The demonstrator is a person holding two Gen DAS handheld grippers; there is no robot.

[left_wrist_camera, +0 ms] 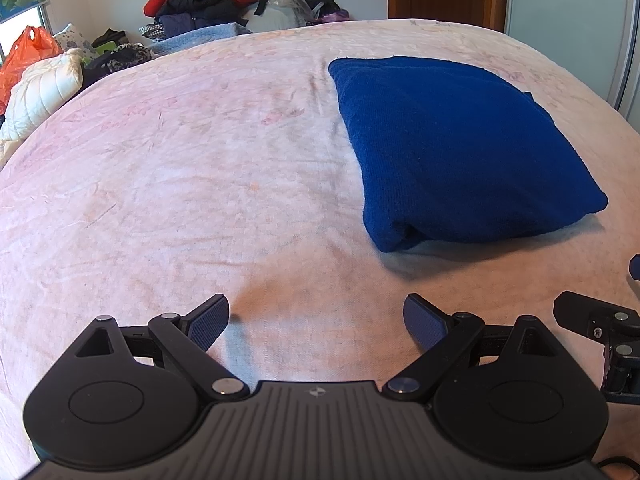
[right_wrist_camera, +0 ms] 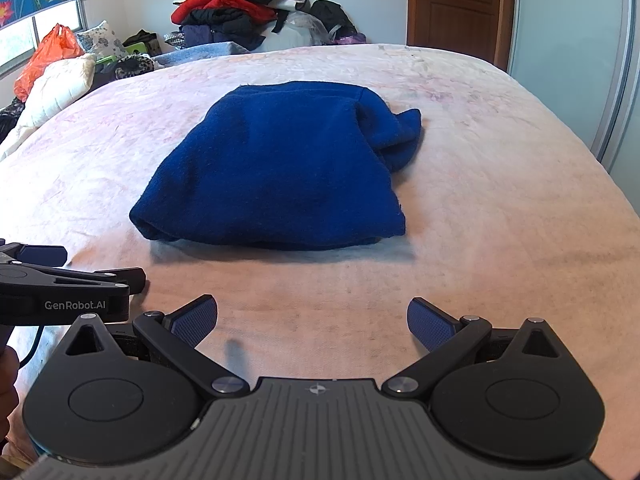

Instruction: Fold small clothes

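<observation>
On the bed (left_wrist_camera: 160, 168), which is covered with a pale pink blanket, a blue garment (left_wrist_camera: 452, 148) lies folded into a compact bundle, its rounded fold edge facing the cameras. Both grippers hover over bare blanket on the near side of the garment, apart from it. The left gripper (left_wrist_camera: 316, 322) is released, jaws spread wide, nothing between its blue pads (left_wrist_camera: 208, 322). The right gripper (right_wrist_camera: 312, 320) is likewise released and empty; it sits just beside the left gripper. From the right wrist view, a looser portion of the garment bulges at its far right corner. Beyond the bed's far edge stands a pile of clothes (right_wrist_camera: 236, 8), an orange bag (right_wrist_camera: 50, 50) and a brown door (right_wrist_camera: 456, 4).
</observation>
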